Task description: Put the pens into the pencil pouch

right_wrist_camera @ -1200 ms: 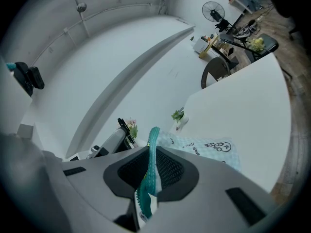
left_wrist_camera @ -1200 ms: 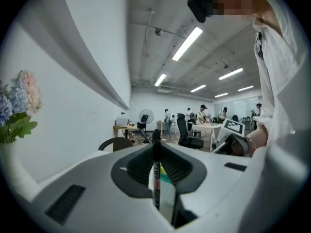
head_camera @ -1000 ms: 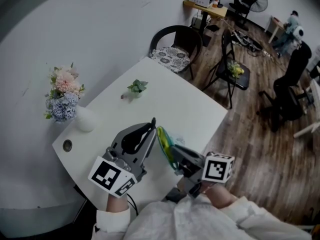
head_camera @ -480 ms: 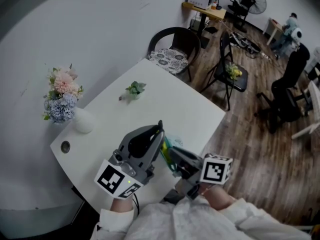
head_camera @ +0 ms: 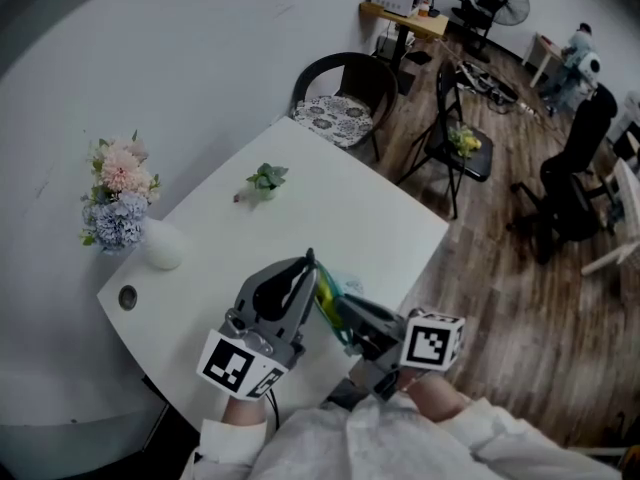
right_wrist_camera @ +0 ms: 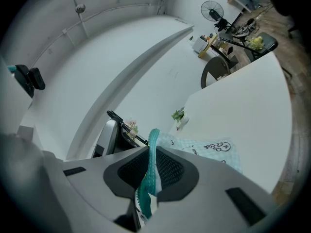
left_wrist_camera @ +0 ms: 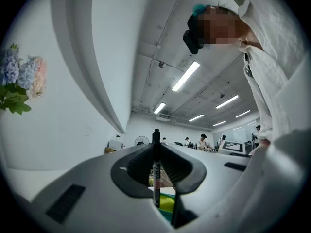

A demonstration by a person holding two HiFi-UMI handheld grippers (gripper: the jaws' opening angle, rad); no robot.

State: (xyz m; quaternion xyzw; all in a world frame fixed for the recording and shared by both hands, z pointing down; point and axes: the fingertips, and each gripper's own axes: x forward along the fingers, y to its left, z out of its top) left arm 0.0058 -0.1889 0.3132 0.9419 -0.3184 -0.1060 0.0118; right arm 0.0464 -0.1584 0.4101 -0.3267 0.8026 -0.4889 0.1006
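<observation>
Left claw (left_wrist_camera: pixel 156 148): we are pinching a black pen (left_wrist_camera: pixel 156 171) between its tips | right claw (right_wrist_camera: pixel 151 154): we are clamping the pouch (right_wrist_camera: pixel 214 152) by its teal rim | both hovering over the desk's (head_camera: pixel 330 208) near edge

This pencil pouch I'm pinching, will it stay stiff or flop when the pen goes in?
Probably floppy: the pencil pouch looks like thin fabric, and its teal edge curls where the right tongs pinch it. Held at one edge only, its mouth may sag shut against the pen.
</observation>
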